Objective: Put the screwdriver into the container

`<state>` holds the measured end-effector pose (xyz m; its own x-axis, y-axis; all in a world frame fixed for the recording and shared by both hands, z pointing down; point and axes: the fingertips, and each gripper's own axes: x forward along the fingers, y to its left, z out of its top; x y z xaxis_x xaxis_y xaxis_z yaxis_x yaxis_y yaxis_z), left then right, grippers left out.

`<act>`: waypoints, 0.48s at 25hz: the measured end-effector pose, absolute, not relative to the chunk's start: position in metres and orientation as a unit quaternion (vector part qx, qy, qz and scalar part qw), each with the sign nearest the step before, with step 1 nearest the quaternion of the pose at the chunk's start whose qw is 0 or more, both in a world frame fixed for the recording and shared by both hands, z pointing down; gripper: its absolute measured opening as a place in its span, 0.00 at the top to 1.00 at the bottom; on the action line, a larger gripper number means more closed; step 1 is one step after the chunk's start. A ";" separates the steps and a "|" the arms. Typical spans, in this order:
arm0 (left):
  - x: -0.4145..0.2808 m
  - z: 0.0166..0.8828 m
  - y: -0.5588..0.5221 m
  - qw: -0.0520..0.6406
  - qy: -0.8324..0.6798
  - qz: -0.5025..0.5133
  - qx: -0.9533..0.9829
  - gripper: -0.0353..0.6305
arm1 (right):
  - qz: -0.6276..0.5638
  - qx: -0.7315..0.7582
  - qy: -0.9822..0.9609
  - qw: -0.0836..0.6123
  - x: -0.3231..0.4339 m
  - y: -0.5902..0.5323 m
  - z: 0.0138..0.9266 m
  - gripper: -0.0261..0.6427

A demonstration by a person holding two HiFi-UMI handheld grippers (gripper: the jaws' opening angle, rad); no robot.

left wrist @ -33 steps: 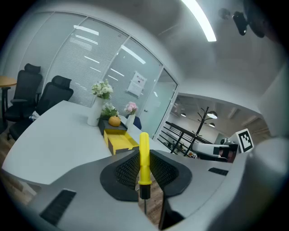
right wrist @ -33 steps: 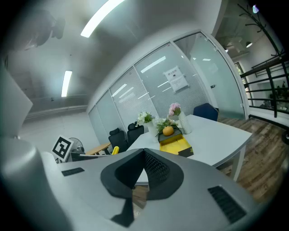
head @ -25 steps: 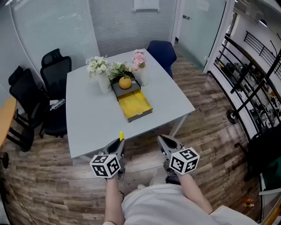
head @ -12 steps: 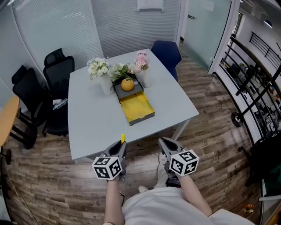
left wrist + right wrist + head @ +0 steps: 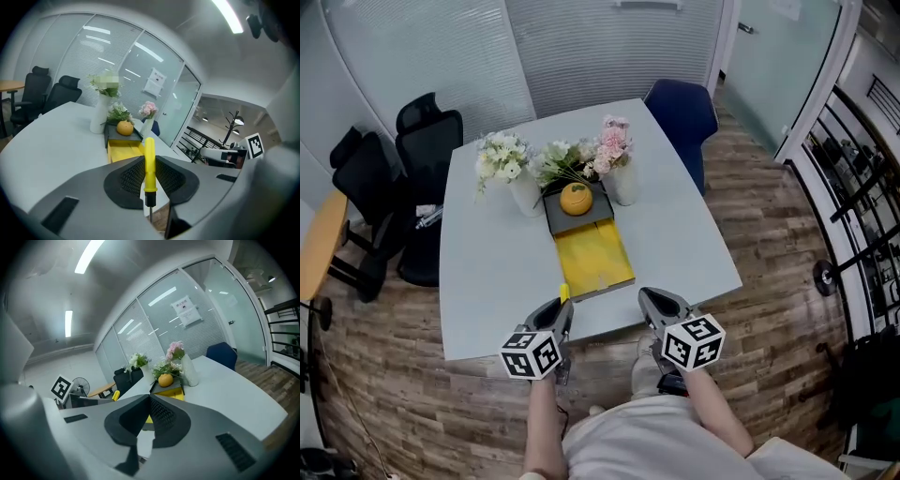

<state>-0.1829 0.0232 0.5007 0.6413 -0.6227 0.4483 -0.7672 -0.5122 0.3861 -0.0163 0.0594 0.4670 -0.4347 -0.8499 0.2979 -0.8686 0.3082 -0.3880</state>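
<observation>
Okay, mid-carry: my left gripper (image 5: 561, 315) is clamping the screwdriver (image 5: 149, 164) upright by its yellow handle, hovering just short of the container's (image 5: 595, 264) near end, at the desk (image 5: 487, 272) edge. Right gripper (image 5: 654, 305) is sitting closed, empty. Next, I'm judging: reaching forward over the container, lowering, releasing.

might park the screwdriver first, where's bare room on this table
Bare: the pale grey table left of the yellow open tray to its left edge, and the strip right of the tray toward the blue chair. Crowded: the far middle, where the white flower vase, round orange fruit and pink flower vase cluster.
</observation>
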 end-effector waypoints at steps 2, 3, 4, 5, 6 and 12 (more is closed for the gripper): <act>-0.168 0.499 -0.001 0.288 -0.412 0.130 0.855 0.85 | 0.252 0.521 -0.815 0.025 -0.001 0.030 0.464 0.94; -0.160 0.500 -0.011 0.289 -0.415 0.133 0.852 0.85 | 0.254 0.516 -0.817 0.027 0.007 0.017 0.465 0.94; -0.154 0.500 -0.020 0.291 -0.419 0.135 0.849 0.85 | 0.257 0.512 -0.819 0.030 0.014 0.005 0.466 0.94; -0.149 0.501 -0.029 0.292 -0.424 0.137 0.846 0.84 | 0.259 0.508 -0.821 0.031 0.019 -0.006 0.468 0.94; -0.145 0.501 -0.037 0.293 -0.429 0.137 0.843 0.85 | 0.262 0.503 -0.823 0.033 0.024 -0.016 0.469 0.94; -0.128 0.509 -0.084 0.309 -0.465 0.132 0.819 0.85 | 0.271 0.457 -0.846 0.051 0.039 -0.063 0.477 0.94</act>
